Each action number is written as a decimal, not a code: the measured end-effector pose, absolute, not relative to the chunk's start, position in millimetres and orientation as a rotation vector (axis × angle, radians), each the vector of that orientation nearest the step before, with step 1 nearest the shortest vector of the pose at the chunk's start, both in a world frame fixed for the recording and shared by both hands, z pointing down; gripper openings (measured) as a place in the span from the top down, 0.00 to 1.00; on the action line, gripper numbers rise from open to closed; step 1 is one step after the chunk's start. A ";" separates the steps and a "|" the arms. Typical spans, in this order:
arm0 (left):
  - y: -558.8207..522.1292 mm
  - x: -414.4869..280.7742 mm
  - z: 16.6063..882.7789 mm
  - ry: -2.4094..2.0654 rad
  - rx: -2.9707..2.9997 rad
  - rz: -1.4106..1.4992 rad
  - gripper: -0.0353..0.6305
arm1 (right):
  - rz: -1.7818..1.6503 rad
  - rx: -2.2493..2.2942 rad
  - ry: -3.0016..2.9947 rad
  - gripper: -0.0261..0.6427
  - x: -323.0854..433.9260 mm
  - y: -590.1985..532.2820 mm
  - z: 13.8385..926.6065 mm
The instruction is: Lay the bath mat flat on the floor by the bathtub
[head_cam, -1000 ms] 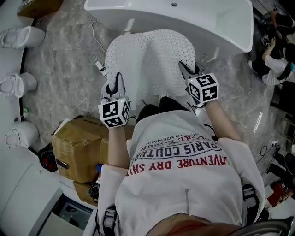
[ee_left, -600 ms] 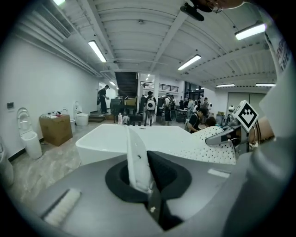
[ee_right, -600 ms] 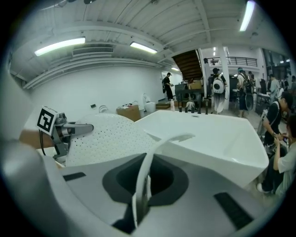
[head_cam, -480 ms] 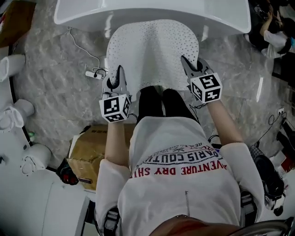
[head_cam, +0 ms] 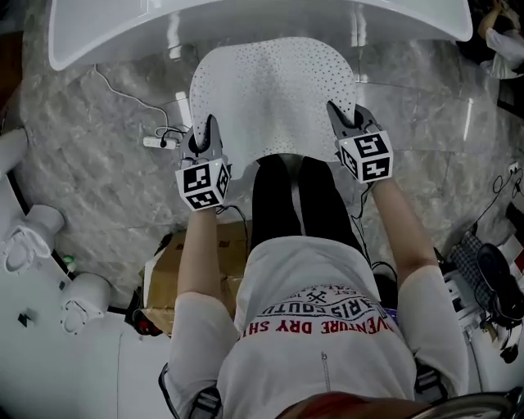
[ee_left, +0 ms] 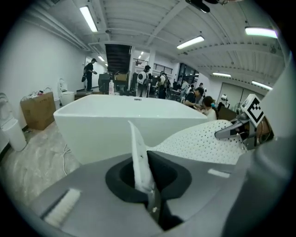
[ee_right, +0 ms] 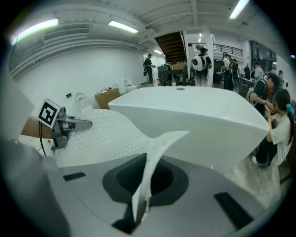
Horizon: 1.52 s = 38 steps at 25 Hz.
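A white, dotted bath mat (head_cam: pixel 272 98) hangs spread between my two grippers, its far edge close to the white bathtub (head_cam: pixel 115 24) at the top of the head view. My left gripper (head_cam: pixel 206 137) is shut on the mat's near left corner. My right gripper (head_cam: pixel 338 119) is shut on the near right corner. In the left gripper view a fold of the mat (ee_left: pixel 138 157) stands pinched between the jaws, with the bathtub (ee_left: pixel 106 125) right ahead. The right gripper view shows the mat's edge (ee_right: pixel 152 171) clamped the same way, and the left gripper (ee_right: pixel 69 125) across the mat.
The floor (head_cam: pixel 90 188) is grey marble-look. A white cable with a power strip (head_cam: pixel 155 141) lies left of the mat. A cardboard box (head_cam: pixel 164 266) stands behind my left arm. White toilets (head_cam: pixel 33 237) line the left side. People stand in the background.
Both grippers have come down with the mat, and the mat now sits lower and nearer the floor by the tub. The view has shifted toward the tub's edge.
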<state>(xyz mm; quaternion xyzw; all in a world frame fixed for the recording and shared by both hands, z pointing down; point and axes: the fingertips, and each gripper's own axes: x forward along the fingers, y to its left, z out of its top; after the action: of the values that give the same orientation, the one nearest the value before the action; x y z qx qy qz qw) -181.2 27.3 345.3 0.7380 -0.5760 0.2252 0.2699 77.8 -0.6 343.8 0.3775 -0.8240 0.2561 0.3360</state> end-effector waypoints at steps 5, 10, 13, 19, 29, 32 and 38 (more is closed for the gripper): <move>15.7 -188.2 437.3 -1.504 1.975 0.722 0.92 | 0.735 0.978 -2.088 0.93 75.4 -8.2 437.7; 2.5 -178.7 519.7 -1.442 1.984 0.762 0.92 | 0.719 0.937 -2.062 0.93 71.8 -18.6 521.7; -5.7 -176.1 567.4 -1.412 2.004 0.797 0.92 | 0.715 0.926 -2.049 0.93 70.0 -26.7 569.6; -37.1 -175.1 650.6 -1.422 2.015 0.822 0.92 | 0.718 0.959 -2.032 0.93 83.0 -63.5 656.3; -74.7 -179.5 768.5 -1.417 2.006 0.862 0.92 | 0.701 0.972 -1.989 0.93 112.6 -101.1 773.4; -76.2 -186.0 793.7 -1.437 1.989 0.872 0.92 | 0.704 1.003 -1.964 0.93 124.5 -101.6 798.8; -92.6 -222.4 840.2 -1.495 1.975 0.881 0.92 | 0.660 1.054 -1.925 0.93 152.9 -115.3 848.7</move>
<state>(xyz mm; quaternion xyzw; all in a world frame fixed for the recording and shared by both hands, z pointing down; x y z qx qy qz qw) -222.4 -92.6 840.2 0.7268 -0.5500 0.3243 0.2533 152.9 -115.3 848.7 0.4190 -0.7652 0.2626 0.4123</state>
